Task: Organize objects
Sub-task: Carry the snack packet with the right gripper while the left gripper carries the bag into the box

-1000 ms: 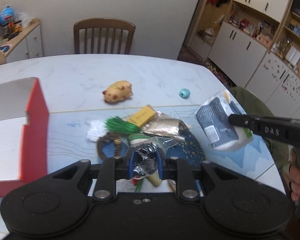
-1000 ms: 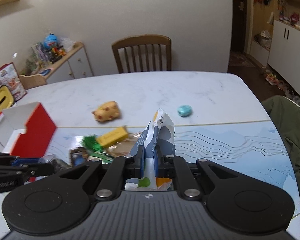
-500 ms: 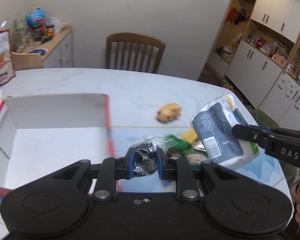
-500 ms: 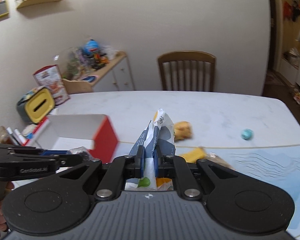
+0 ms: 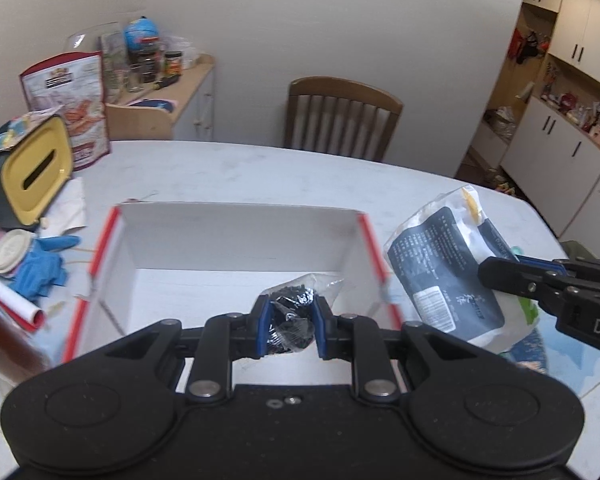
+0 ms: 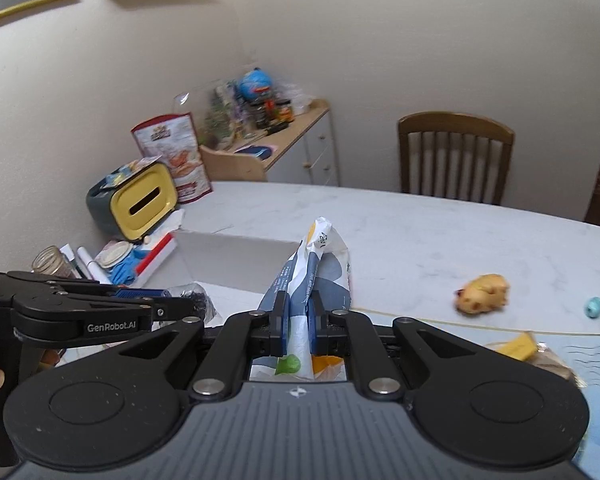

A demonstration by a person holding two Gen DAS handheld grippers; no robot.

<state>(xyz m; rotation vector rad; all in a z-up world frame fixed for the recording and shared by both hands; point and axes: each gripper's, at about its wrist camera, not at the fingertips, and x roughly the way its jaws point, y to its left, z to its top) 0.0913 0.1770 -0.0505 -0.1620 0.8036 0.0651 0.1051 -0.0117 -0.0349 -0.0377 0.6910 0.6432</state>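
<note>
We've got a crinkly clear plastic packet of black stuff [image 5: 290, 316] clamped in our left tongs [image 5: 289, 330], held over the open white cardboard box with red edges [image 5: 240, 236] on the white marble tabletop [image 5: 260, 172]. Our right tongs [image 6: 298, 326] are pinched on a navy-and-white plastic snack bag [image 6: 314, 276] just right of the box.
</note>
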